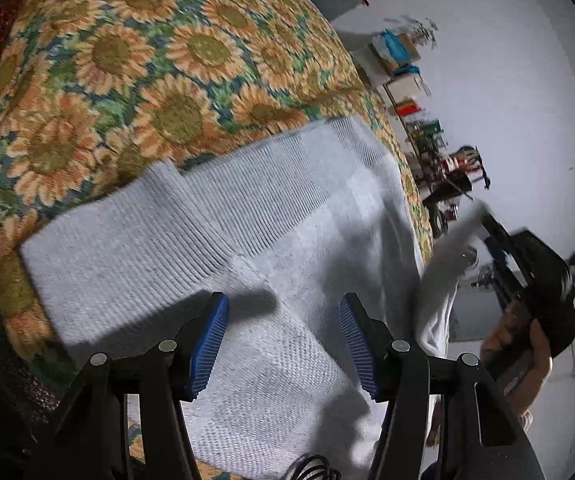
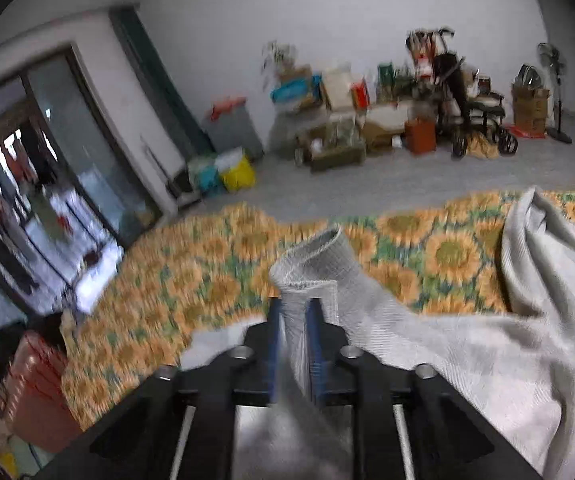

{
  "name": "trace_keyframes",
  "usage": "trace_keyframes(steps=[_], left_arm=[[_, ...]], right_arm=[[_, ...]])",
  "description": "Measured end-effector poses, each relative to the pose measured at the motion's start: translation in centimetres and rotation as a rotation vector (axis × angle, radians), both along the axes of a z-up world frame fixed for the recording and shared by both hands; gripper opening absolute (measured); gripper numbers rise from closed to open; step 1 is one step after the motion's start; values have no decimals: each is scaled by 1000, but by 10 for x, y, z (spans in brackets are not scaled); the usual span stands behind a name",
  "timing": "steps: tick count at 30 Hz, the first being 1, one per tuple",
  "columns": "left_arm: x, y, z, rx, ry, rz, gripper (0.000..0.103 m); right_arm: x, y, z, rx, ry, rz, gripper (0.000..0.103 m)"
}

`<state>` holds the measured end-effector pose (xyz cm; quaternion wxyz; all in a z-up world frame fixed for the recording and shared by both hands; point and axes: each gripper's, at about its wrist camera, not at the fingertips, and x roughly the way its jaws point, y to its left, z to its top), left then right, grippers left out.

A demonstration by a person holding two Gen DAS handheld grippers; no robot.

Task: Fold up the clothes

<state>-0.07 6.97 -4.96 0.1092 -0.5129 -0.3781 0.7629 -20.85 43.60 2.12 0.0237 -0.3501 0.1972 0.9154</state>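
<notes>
Right claw [image 2: 296, 308] pinches grey sweater [image 1: 287, 264] cuff loosely, left claw [image 1: 283, 340] spread and empty: sleeve may slip off sunflower bed [image 1: 127, 60] edge.

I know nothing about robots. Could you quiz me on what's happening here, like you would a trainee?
1. True or false: the left tongs are clamped on the sweater.
2. What sits between the right tongs? A) a sleeve B) a sock C) a towel
3. Fill in: the blanket under the sweater is printed with ____.

Key: 1 false, they are open above it. 2 A. 3 sunflowers.
</notes>
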Motion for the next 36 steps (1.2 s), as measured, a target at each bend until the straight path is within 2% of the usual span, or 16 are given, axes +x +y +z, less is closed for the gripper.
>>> trace_keyframes(steps=[1, 3, 5, 8, 11, 14, 16, 20, 22, 26, 27, 30, 32, 33, 34, 36], left_arm=[[1, 3, 0, -1, 7, -15, 59], [1, 9, -1, 3, 25, -56, 59], [1, 20, -1, 3, 42, -132, 59], [2, 45, -1, -6, 57, -252, 59], [2, 74, -2, 3, 64, -364, 59], [0, 96, -3, 36, 42, -408, 59], [-6, 105, -4, 57, 34, -399, 59], [-38, 112, -5, 91, 15, -249, 59], [-59, 120, -2, 44, -3, -175, 59], [-98, 155, 8, -110, -7, -175, 64], [-106, 166, 8, -167, -20, -190, 68], [-128, 198, 2, -325, -59, -231, 70], [-134, 211, 5, -418, -11, -242, 69], [-136, 216, 6, -413, 21, -258, 42], [-138, 220, 7, -408, 50, -272, 8], [-144, 220, 9, -405, 65, -263, 7]], right_arm=[[7, 0, -4, -22, -12, 14, 51], [37, 7, -5, -65, 2, 37, 52], [84, 18, -3, -49, 27, 22, 52], [158, 53, -3, -10, 52, -101, 58], [227, 106, -15, 48, -17, -304, 60], [274, 143, -37, 17, -101, -445, 59], [293, 158, -49, -28, -123, -483, 58], [276, 156, -59, -36, -115, -400, 58], [255, 150, -59, -50, -97, -345, 59], [222, 128, -60, -79, -61, -243, 60], [215, 123, -60, -72, -56, -227, 63], [203, 105, -57, -56, -37, -180, 66], [196, 96, -60, -66, -38, -140, 67], [192, 92, -63, -72, -43, -120, 67], [191, 90, -66, -75, -54, -107, 68], [189, 83, -74, -70, -87, -79, 68]])
